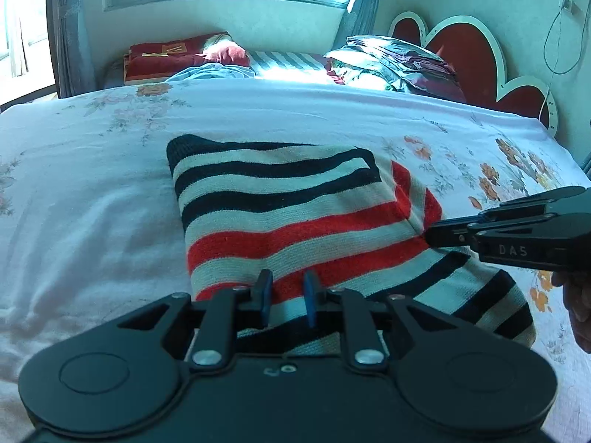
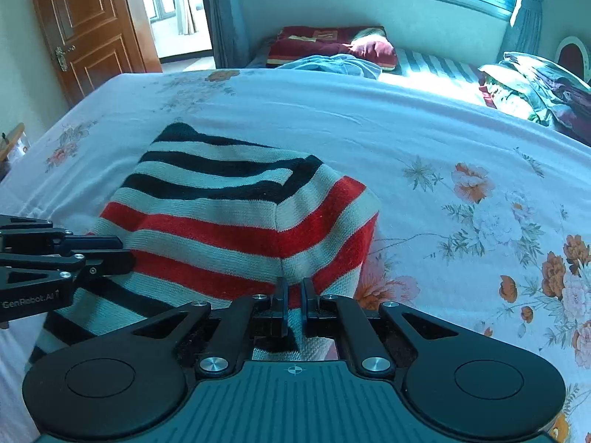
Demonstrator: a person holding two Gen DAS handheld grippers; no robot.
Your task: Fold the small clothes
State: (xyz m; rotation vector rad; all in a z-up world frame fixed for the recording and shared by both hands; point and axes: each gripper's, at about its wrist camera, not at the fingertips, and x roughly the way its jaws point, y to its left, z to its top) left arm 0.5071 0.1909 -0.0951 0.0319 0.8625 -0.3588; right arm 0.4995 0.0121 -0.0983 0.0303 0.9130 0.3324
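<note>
A striped knit garment [image 1: 295, 221] in black, white and red lies partly folded on the bed [image 1: 92, 184], which is covered by a floral sheet. The left tongs [image 1: 287, 297] pinch its near edge, fingers close together with fabric between them. The right tongs [image 2: 293, 301] are likewise closed on the garment's near right edge, lifting the cloth slightly.
</note>
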